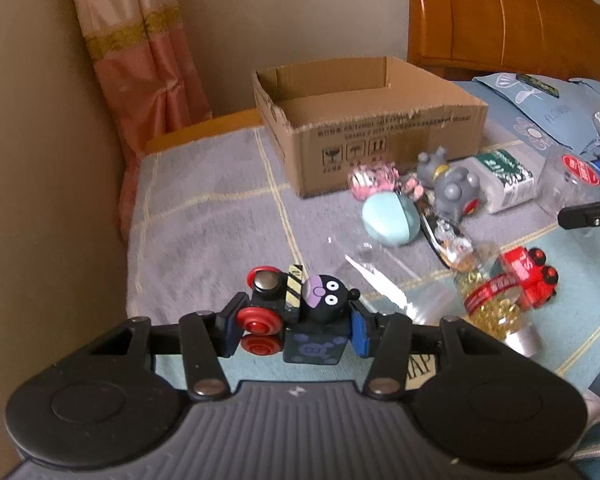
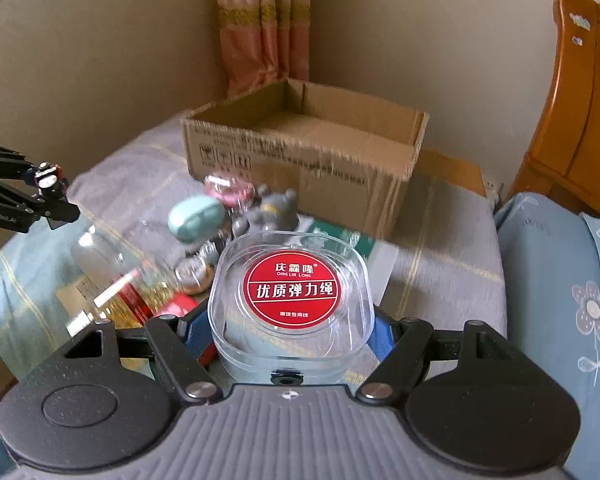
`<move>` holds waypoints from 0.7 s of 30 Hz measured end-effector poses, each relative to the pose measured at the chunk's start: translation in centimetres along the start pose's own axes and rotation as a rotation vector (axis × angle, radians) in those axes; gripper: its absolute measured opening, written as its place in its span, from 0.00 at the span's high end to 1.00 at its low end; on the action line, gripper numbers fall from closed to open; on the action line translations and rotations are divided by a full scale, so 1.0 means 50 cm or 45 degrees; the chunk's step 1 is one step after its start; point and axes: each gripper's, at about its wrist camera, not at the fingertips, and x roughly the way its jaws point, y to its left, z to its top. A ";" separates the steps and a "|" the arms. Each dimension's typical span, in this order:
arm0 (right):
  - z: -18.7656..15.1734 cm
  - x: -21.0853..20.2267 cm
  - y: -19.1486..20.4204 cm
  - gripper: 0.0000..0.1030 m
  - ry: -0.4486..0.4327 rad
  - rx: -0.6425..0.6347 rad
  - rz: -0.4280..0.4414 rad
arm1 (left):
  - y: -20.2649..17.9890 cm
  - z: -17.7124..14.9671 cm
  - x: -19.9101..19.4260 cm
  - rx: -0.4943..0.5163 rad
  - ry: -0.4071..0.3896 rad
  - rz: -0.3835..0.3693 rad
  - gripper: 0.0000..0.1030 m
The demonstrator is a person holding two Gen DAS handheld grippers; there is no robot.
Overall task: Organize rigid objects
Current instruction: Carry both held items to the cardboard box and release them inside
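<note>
While both grippers are carrying a load, the scene is reading as follows.
Left gripper [image 1: 294, 330]: clenched on the black toy train [image 1: 296, 316], its pads pressing the toy's two ends and holding it above the bedspread [image 1: 204, 216].
Right gripper [image 2: 290, 330]: clamped on the clear plastic case [image 2: 290, 300] with the red round label, the pads gripping its sides.
Cardboard box [image 1: 364, 128]: standing open on the bed ahead of both grippers, looking empty.
Remaining clutter: the teal egg-shaped case [image 1: 390, 218], grey figurine [image 1: 452, 188] and red toy train [image 1: 530, 280] are lying beside the box.
Step in hand: probably the carry toward the box.
Next move: both loads are needing to clear the box's rim before any release, one after the other to avoid collisions.
</note>
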 end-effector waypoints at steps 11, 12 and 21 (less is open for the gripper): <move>0.095 -0.009 -0.013 0.23 -0.082 -0.057 -0.004 | -0.012 0.107 0.007 0.043 -0.025 -0.083 0.52; 0.107 -0.007 -0.015 0.23 -0.086 -0.059 -0.005 | -0.014 0.123 0.008 0.049 -0.030 -0.093 0.52; 0.236 0.065 -0.071 0.23 -0.115 0.018 0.005 | -0.022 0.298 0.075 0.047 -0.050 -0.135 0.52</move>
